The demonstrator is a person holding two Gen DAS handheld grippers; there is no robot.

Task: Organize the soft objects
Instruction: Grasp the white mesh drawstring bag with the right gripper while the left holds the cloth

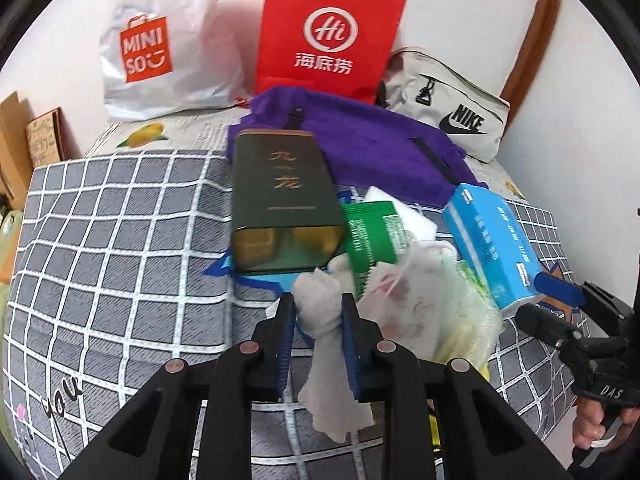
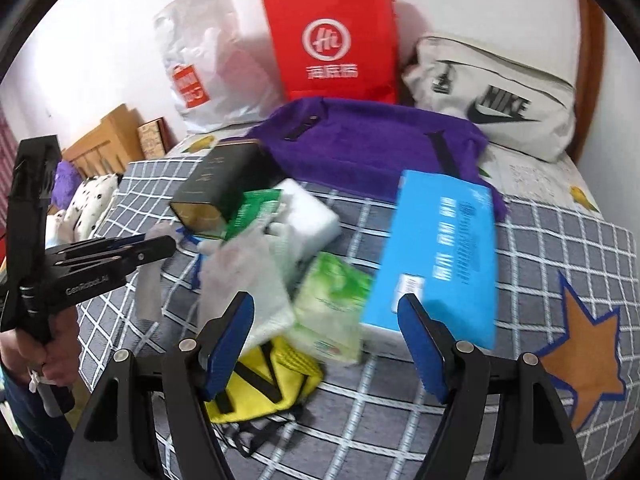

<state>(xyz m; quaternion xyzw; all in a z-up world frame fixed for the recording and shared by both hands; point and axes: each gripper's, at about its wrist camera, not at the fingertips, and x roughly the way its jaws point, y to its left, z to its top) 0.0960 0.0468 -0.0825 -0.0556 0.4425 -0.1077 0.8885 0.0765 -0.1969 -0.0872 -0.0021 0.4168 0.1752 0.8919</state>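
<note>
Altogether two tools, left tool (image 1: 318, 312) pinching one grey cloth (image 1: 320, 312), right tool (image 2: 326, 322) agape

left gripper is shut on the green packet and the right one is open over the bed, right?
Not quite. In the left wrist view the left gripper is shut on a grey-white cloth, not the green packet, which lies untouched behind it. The rest holds: the right gripper is open over the bed.
</note>
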